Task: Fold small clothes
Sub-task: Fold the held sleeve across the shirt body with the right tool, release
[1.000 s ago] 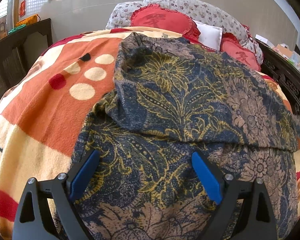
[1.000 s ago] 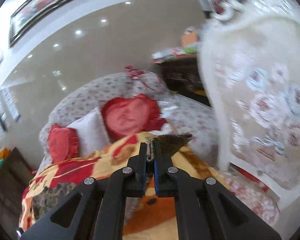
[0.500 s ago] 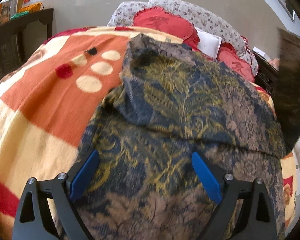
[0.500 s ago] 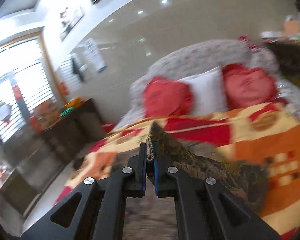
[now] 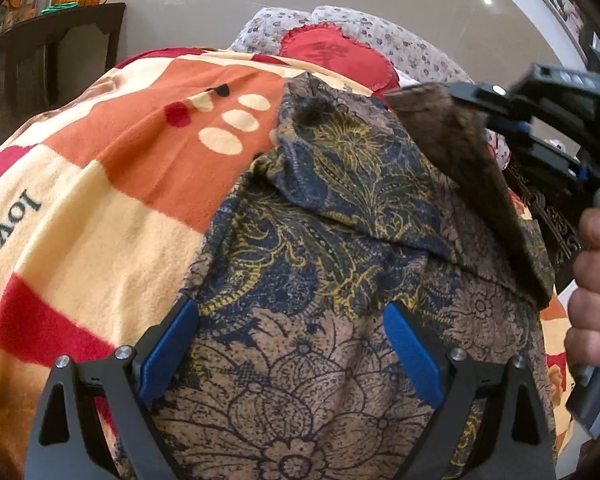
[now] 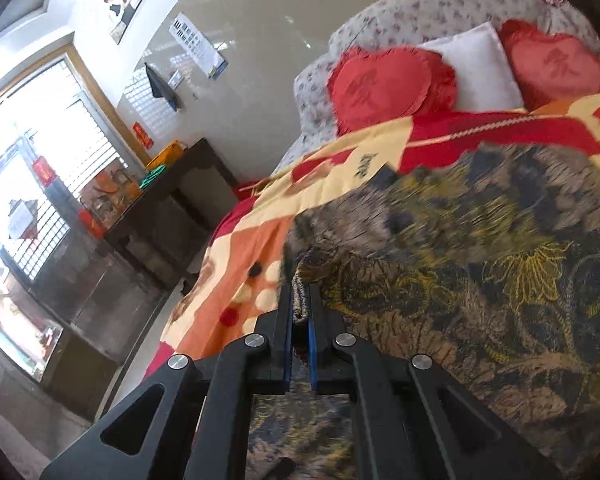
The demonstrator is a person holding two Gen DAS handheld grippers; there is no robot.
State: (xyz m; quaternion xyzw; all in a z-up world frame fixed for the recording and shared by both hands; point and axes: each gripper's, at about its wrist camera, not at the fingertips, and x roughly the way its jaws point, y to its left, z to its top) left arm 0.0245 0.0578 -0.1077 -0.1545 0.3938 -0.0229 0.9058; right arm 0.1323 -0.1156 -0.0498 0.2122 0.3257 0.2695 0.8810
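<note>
A dark blue, gold and brown floral garment (image 5: 340, 264) lies spread on the bed, its far part folded over. My left gripper (image 5: 292, 344) is open and hovers low over the garment's near part, blue pads on either side. My right gripper (image 6: 300, 308) is shut on a corner of the garment (image 6: 480, 272) and holds it lifted above the rest of the cloth. In the left wrist view the right gripper (image 5: 480, 100) comes in from the upper right with the raised flap (image 5: 460, 160) hanging from it.
The bed carries an orange, cream and red blanket (image 5: 120, 200). Red heart cushions (image 6: 384, 84) and a white pillow (image 6: 480, 68) lie at its head. A dark wooden cabinet (image 6: 168, 224) stands at the bed's left, with a window beyond it.
My right gripper has swung the held corner from the bed's right side up and leftward over the garment. The left gripper has stayed open over the near part.
</note>
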